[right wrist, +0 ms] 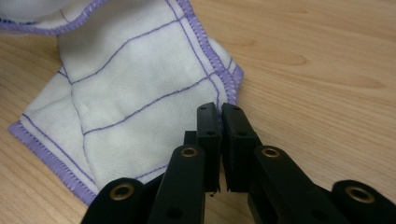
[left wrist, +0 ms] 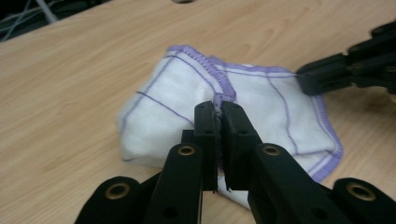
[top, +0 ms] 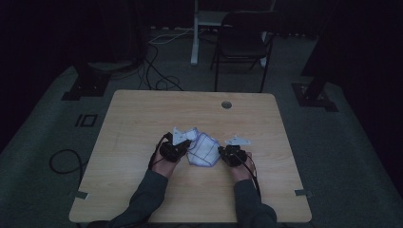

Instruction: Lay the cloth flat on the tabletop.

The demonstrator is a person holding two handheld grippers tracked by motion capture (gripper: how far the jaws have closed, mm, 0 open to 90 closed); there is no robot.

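Observation:
A white cloth (top: 202, 151) with purple hem and thin purple grid lines lies bunched on the wooden table (top: 142, 123), between my two grippers. My left gripper (top: 187, 147) sits at its left side. In the left gripper view its jaws (left wrist: 218, 107) are shut on a raised fold of the cloth's (left wrist: 177, 93) purple hem. My right gripper (top: 221, 152) sits at the cloth's right side. In the right gripper view it (right wrist: 218, 109) is shut on the hemmed corner of the cloth (right wrist: 126, 93). The left gripper view also has the right gripper (left wrist: 303, 77) pinching the far edge.
A round cable hole (top: 226, 104) sits near the table's far edge. Beyond the table stand a dark chair (top: 242, 38) and a white post (top: 195, 33), with cables (top: 157, 76) on the floor. Bare wood surrounds the cloth on all sides.

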